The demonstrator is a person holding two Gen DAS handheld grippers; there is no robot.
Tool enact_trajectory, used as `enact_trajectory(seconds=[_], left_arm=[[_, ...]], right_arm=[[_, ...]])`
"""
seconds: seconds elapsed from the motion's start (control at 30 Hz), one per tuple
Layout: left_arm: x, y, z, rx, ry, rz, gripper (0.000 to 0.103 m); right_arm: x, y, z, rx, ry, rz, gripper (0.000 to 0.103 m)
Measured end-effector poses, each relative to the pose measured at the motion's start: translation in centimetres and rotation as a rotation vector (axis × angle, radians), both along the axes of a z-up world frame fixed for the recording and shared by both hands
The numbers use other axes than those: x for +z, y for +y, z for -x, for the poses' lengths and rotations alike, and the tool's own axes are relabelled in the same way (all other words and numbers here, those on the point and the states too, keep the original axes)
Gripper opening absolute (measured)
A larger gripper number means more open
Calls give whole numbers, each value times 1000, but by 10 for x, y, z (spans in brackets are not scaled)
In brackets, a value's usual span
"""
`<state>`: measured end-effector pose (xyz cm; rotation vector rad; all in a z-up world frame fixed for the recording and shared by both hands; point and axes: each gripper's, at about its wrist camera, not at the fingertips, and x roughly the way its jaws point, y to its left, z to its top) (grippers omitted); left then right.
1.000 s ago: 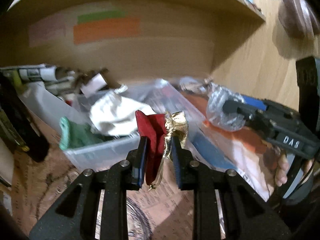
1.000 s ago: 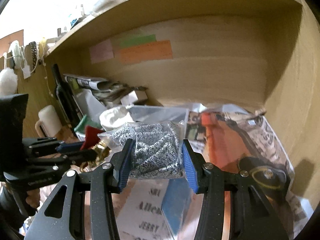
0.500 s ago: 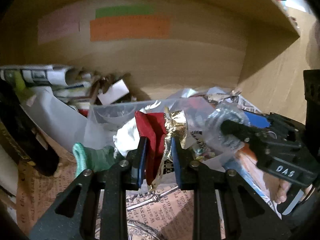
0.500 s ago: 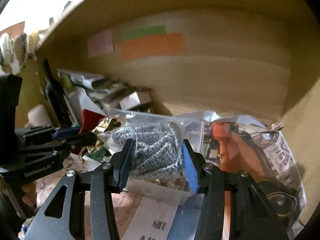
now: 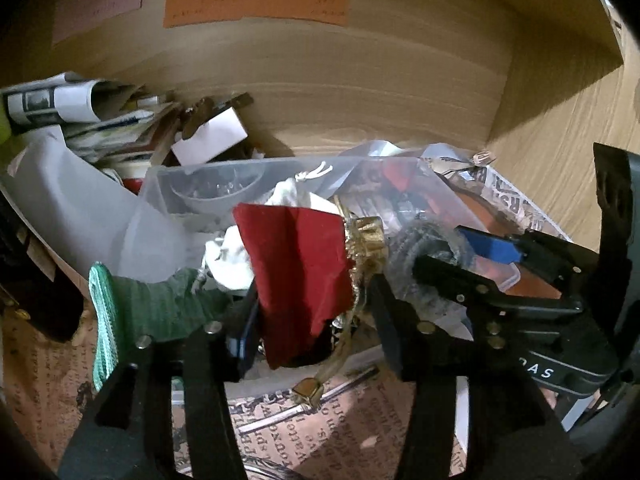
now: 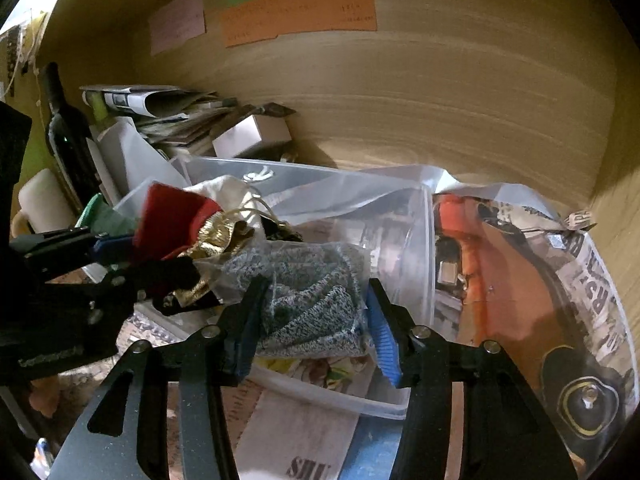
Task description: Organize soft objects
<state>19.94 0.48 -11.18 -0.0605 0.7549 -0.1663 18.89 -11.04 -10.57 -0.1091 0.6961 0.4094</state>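
Left wrist view: left tool grips red pouch, now over clear bin holding white cloth; right tool clamps bagged grey knit.

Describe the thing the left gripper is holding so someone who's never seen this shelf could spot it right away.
Look inside the wooden shelf nook, at the clear plastic bin on its floor. At the bin's left end the left gripper holds a red pouch with a crumpled gold collar and a gold cord. Its neighbours are white cloth, green knit and the right gripper's bagged grey knit; only this one is red and gold.
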Motion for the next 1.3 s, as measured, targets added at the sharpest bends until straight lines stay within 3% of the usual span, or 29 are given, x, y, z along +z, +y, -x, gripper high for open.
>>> enact_trajectory(seconds=[0.2, 0.33, 0.53, 0.73, 0.8, 0.87, 1.0, 1.1, 1.3], left_arm=[[9, 6, 13, 4, -22, 16, 58], [27, 7, 31, 14, -82, 11, 61], [67, 10, 66, 54, -238, -16, 65], [96, 14, 99, 72, -350, -15, 70], [103, 14, 110, 76, -380, -19, 77], [109, 14, 120, 86, -412, -23, 86], [117, 14, 138, 107, -461, -40, 102], [119, 15, 147, 101, -470, -32, 103], [120, 10, 157, 100, -476, -45, 103]], right_arm=[[7, -3, 5, -4, -27, -1, 65], [23, -6, 17, 5, -75, -25, 65], [59, -16, 47, 12, -177, -85, 66], [97, -21, 87, 6, -312, -128, 73], [107, -24, 98, 5, -342, -147, 75], [112, -26, 105, -2, -366, -166, 87], [115, -28, 116, -13, -392, -185, 97], [115, -26, 120, -14, -400, -189, 103], [112, -20, 130, -2, -398, -194, 103]])
